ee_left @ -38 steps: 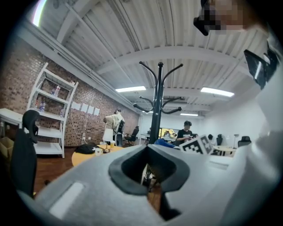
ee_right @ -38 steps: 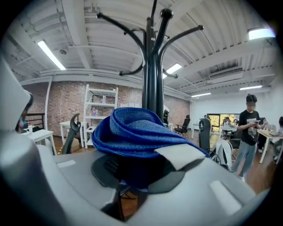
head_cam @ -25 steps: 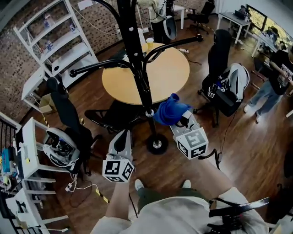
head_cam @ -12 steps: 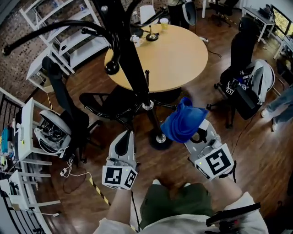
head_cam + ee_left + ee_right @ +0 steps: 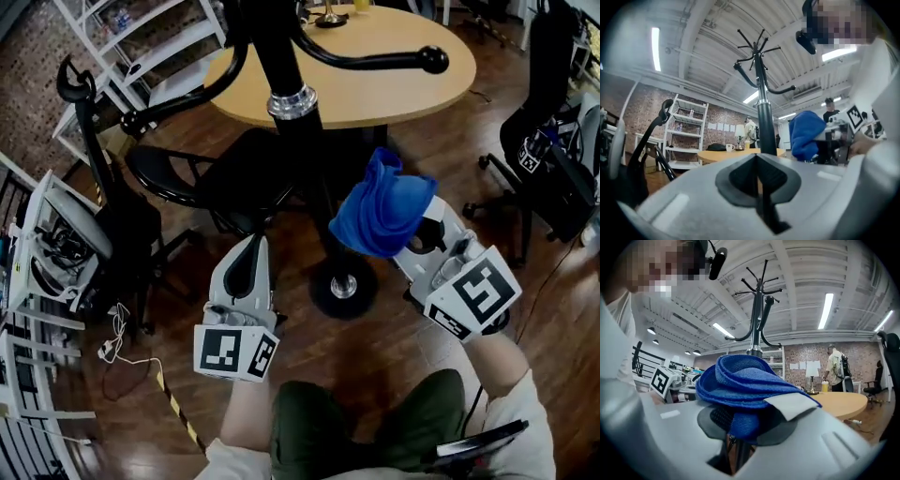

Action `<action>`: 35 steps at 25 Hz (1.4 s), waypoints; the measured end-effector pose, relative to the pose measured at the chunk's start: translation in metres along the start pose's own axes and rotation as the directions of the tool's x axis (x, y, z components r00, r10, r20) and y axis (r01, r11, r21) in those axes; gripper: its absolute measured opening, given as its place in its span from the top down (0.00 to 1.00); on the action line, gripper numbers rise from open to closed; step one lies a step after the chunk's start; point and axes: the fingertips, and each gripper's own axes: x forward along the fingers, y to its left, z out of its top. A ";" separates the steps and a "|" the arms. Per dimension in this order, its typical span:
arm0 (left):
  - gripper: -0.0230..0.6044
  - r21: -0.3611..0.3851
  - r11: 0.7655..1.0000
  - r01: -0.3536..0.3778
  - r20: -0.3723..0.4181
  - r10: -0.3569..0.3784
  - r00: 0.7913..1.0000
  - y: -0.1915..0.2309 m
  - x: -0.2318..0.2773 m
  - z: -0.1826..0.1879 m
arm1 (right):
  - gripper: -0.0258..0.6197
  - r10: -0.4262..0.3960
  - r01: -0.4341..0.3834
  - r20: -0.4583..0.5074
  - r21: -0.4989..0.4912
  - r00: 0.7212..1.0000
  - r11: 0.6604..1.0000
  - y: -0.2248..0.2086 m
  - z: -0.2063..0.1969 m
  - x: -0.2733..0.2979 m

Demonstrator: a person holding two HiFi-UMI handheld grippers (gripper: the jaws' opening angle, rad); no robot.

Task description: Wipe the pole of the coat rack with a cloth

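The black coat rack pole [image 5: 298,141] rises from a round base [image 5: 343,289] on the wood floor, with a silver collar [image 5: 288,100] high on it. My right gripper [image 5: 405,236] is shut on a bunched blue cloth [image 5: 382,213], held just right of the pole and apart from it. In the right gripper view the cloth [image 5: 740,380] fills the jaws with the pole [image 5: 757,319] behind. My left gripper [image 5: 248,255] is shut and empty, left of the pole; its own view shows the pole [image 5: 765,122] ahead and the cloth [image 5: 805,133] to the right.
A round wooden table [image 5: 375,56] stands behind the rack. Black office chairs sit at left [image 5: 187,178] and right [image 5: 553,141]. White shelving [image 5: 141,47] lines the back left, and a cluttered white stand [image 5: 37,272] is at the left edge. Curved rack arms [image 5: 375,61] stick out overhead.
The head view has swung closer and lower onto the rack's base. Both grippers have come nearer the pole, the right one lifting the blue cloth up beside it.
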 end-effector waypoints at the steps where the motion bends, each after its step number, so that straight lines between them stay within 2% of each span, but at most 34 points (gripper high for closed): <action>1: 0.96 0.012 1.000 -0.006 0.000 0.006 1.000 0.006 -0.003 -0.012 | 0.81 0.015 -0.015 0.013 0.005 1.000 1.000 -0.001 0.000 0.003; 4: 0.96 0.012 1.000 -0.004 0.027 0.004 1.000 0.015 -0.006 -0.032 | 0.81 0.065 -0.064 0.061 -0.028 0.996 0.998 -0.016 0.038 0.019; 6: 0.96 -0.008 1.000 0.001 0.050 -0.001 0.999 0.012 -0.012 -0.038 | 0.81 0.156 -0.154 0.056 -0.040 0.986 0.987 -0.016 0.067 0.038; 8: 0.96 -0.020 1.000 0.005 0.074 -0.003 0.997 0.005 -0.018 -0.041 | 0.81 0.181 -0.178 0.047 -0.050 0.982 0.983 -0.017 0.083 0.049; 10: 0.96 -0.025 1.000 0.000 0.087 0.003 0.996 -0.001 -0.026 -0.045 | 0.81 0.193 -0.192 0.005 -0.074 0.981 0.979 -0.014 0.072 0.055; 12: 0.96 -0.023 1.000 -0.018 0.082 0.020 0.996 -0.004 -0.034 -0.054 | 0.81 0.177 -0.180 -0.045 -0.056 0.983 0.982 -0.016 0.037 0.053; 14: 0.96 -0.009 0.999 -0.043 0.078 0.044 0.996 -0.006 -0.045 -0.065 | 0.81 0.146 -0.149 -0.105 -0.023 0.984 0.989 -0.014 -0.027 0.043; 15: 0.96 -0.002 0.999 -0.053 0.079 0.053 0.995 -0.007 -0.050 -0.072 | 0.81 0.136 -0.138 -0.142 -0.010 0.981 0.990 -0.008 -0.072 0.037; 19: 0.96 0.009 0.999 -0.042 0.020 0.041 0.999 -0.012 -0.063 -0.112 | 0.81 0.115 -0.091 -0.316 0.088 0.942 0.992 0.039 -0.321 0.006; 21: 0.96 0.007 0.999 -0.032 0.000 0.032 0.999 -0.012 -0.066 -0.127 | 0.81 0.078 -0.049 -0.407 0.081 0.910 0.996 0.062 -0.425 -0.007; 22: 0.96 0.006 1.000 -0.029 0.000 0.029 1.000 -0.013 -0.067 -0.132 | 0.81 0.057 -0.029 -0.433 0.072 0.900 0.997 0.069 -0.459 -0.012; 24: 0.96 0.005 1.000 -0.022 0.009 0.022 1.000 -0.012 -0.067 -0.137 | 0.81 0.022 0.012 -0.446 0.075 0.895 0.997 0.072 -0.497 -0.015; 25: 0.96 0.004 1.000 -0.017 0.014 0.017 1.000 -0.012 -0.065 -0.139 | 0.81 0.009 0.029 -0.445 0.078 0.895 0.997 0.070 -0.501 -0.014; 27: 0.96 -0.005 1.000 -0.007 0.020 0.007 1.000 -0.010 -0.061 -0.143 | 0.81 -0.023 0.062 -0.430 0.077 0.903 0.995 0.062 -0.483 -0.010; 29: 0.96 -0.011 1.000 -0.001 0.021 0.001 1.000 -0.005 -0.057 -0.148 | 0.81 -0.055 0.092 -0.383 0.078 0.922 0.993 0.052 -0.431 -0.007; 31: 0.96 -0.012 1.000 -0.016 0.015 0.016 1.000 0.005 -0.056 -0.153 | 0.81 -0.052 0.080 -0.280 0.089 0.958 0.993 0.054 -0.345 -0.003; 33: 0.96 -0.034 0.998 -0.054 0.013 0.055 0.998 0.020 -0.059 -0.154 | 0.81 0.005 0.005 -0.147 0.063 0.989 0.998 0.071 -0.239 0.008; 35: 0.96 -0.058 0.994 -0.088 0.016 0.089 0.996 0.035 -0.065 -0.150 | 0.81 0.086 -0.086 -0.036 -0.012 0.996 0.996 0.092 -0.134 0.024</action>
